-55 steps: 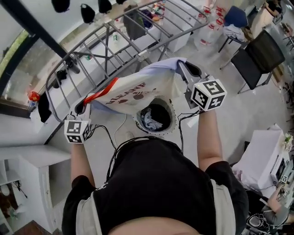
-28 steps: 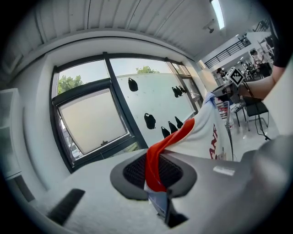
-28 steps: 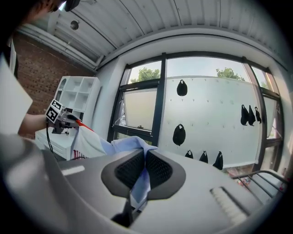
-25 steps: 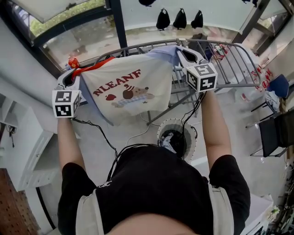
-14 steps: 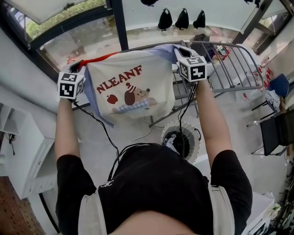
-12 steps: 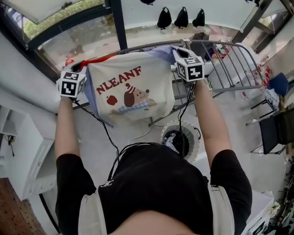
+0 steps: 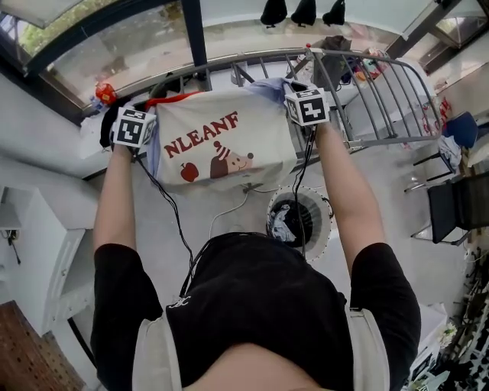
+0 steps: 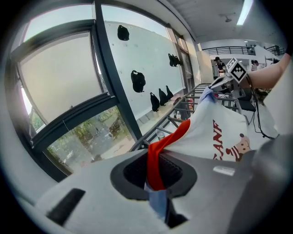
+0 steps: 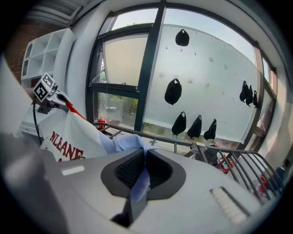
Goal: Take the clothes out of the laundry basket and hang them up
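**Head view, with both gripper views.** A white T-shirt (image 7: 229, 137) with red lettering and a cartoon print is stretched flat between the two grippers, printed side towards the person.

- **Left gripper** (image 7: 121, 116): the jaws are closed on the shirt's upper left corner. In the left gripper view, a strip of red trim (image 8: 160, 151) and a fold of pale blue cloth are pinched between the pads (image 8: 176, 171). The rest of the shirt trails off to the right.
- **Right gripper** (image 7: 296, 85): the jaws are closed on the upper right corner. In the right gripper view, a fold of pale blue cloth is clamped between the pads (image 9: 158, 171), and the lettered front extends to the left.

The shirt hangs from these two grips, its top edge just on the near side of the curved end rail of the grey drying rack (image 7: 367, 92). Contact between cloth and rail cannot be determined.

The round laundry basket (image 7: 325, 240) stands on the floor below the right forearm, nearer than the shirt, with clothes in it. Black items (image 7: 303, 11) hang on the far wall.
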